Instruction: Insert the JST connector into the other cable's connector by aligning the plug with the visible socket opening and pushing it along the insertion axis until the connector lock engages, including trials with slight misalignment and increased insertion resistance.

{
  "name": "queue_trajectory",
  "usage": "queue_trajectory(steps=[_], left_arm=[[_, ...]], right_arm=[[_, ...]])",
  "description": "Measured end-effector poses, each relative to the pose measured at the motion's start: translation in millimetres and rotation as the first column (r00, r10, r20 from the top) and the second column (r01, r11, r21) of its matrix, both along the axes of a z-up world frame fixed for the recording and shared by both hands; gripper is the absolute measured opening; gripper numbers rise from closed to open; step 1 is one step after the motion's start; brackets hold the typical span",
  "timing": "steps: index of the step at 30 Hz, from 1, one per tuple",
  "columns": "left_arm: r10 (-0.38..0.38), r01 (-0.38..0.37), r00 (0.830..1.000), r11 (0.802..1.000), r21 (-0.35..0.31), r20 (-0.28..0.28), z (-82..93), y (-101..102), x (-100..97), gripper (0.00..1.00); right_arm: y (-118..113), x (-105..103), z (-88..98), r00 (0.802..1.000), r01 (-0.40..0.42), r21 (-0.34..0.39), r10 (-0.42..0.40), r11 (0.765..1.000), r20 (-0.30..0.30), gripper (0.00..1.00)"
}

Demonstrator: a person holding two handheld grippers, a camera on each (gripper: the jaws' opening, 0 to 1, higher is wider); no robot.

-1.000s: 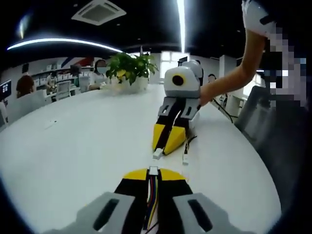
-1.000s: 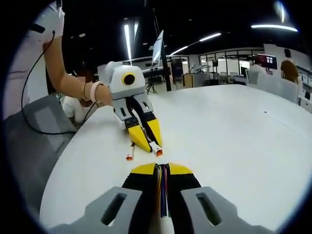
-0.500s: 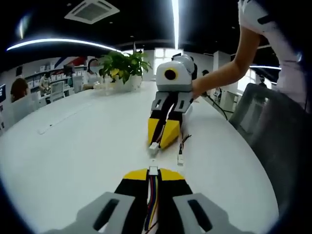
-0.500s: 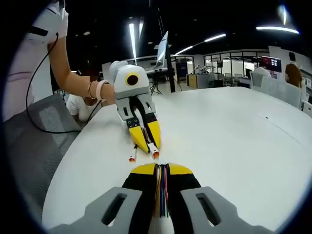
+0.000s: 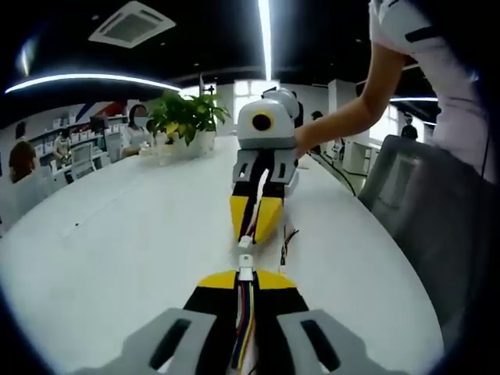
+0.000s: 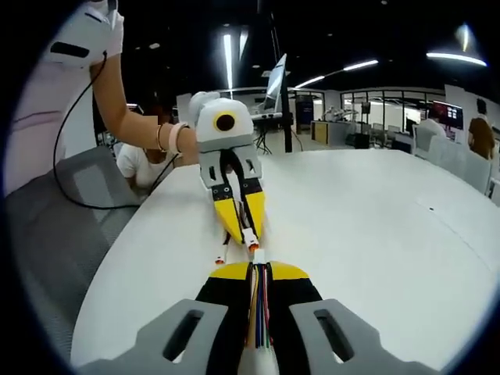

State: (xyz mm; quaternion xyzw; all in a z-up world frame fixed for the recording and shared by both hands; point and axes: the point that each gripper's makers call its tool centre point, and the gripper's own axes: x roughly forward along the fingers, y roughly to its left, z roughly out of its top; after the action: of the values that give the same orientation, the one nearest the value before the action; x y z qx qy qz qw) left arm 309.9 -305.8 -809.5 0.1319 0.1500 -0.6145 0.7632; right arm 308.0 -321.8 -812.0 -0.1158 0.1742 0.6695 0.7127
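A broad white table [image 5: 117, 234] runs through an open office under dark ceilings with strip lights; a potted plant [image 5: 183, 117] stands at its far end.

In the left gripper view, the left gripper [image 5: 246, 277] rises from the bottom edge with its yellow-tipped jaws closed on a bundle of coloured wires [image 5: 244, 320]. The wires end in a small white connector [image 5: 246, 273] that sticks out just past the jaw tips. Facing it, the right gripper [image 5: 251, 233] comes in from above, its yellow jaws pinched on a second cable whose white plug [image 5: 244, 242] hangs just short of the connector, nearly in line with it; I cannot tell whether the two touch. A loose wire end [image 5: 285, 246] trails on the table beside it. A person's arm [image 5: 344, 125] reaches in from the right.

In the right gripper view, the right gripper [image 6: 259, 272] has its jaws shut on its own coloured wires [image 6: 260, 312], its plug at the tips barely showing. The left gripper [image 6: 246, 234] points towards it, jaws closed, with an orange-tipped connector [image 6: 251, 244] at its tip, very near the right gripper's tips. A spare orange-tipped end [image 6: 220, 259] lies on the table just beside. A grey chair [image 6: 70, 195] stands at the table's left.
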Motion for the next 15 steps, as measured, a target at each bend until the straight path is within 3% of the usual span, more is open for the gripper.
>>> queue_trajectory(steps=[15], left_arm=[[-0.027, 0.027, 1.000, 1.000, -0.002, 0.001, 6.0, -3.4, -2.9, 0.00]], right_arm=[[3.6, -6.2, 2.9, 0.998, -0.053, -0.009, 0.054, 0.999, 0.017, 0.04]])
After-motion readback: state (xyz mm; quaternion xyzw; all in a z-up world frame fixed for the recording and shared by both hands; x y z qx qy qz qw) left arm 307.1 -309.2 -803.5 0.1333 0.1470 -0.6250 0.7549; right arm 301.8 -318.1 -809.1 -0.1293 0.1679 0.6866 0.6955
